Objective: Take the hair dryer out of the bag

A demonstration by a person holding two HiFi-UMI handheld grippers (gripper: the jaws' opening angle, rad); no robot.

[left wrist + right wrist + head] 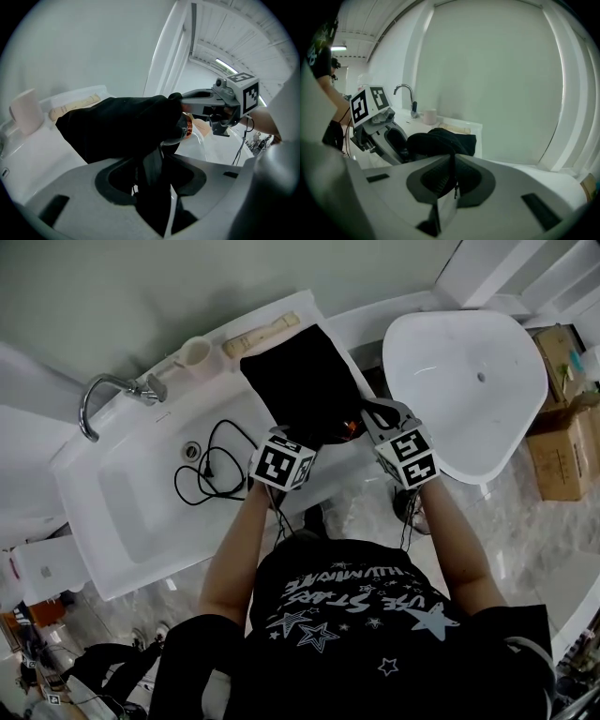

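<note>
the person stands at the near side of the sink (94,512), both forearms stretched forward and downward, side by side. the left forearm (234,549) reaches over the near rim of the sink. the left gripper (309,439) at its end points steeply down at the near end of the black bag (300,381). the bag lies across the right end of the sink, on its rim, with the mouth toward the person.

the left gripper's jaws stand half apart and clamp a dark part, like a handle, of the hair dryer (186,127) where it comes out of the bag's mouth. the shiny front of the dryer, with an orange ring, shows just at the mouth, and the rest is covered by the bag.

the right forearm (459,549) is just to the right of the sink. the right gripper (373,416) points less steeply, at the right edge of the bag's mouth. its jaws are almost together and pinch a thin fold of the black cloth.

a black cable (211,470) lies in loops inside the sink and runs toward the left gripper. a faucet (98,395) stands at the far left corner of the sink, and a cup (194,351) on its far rim.
</note>
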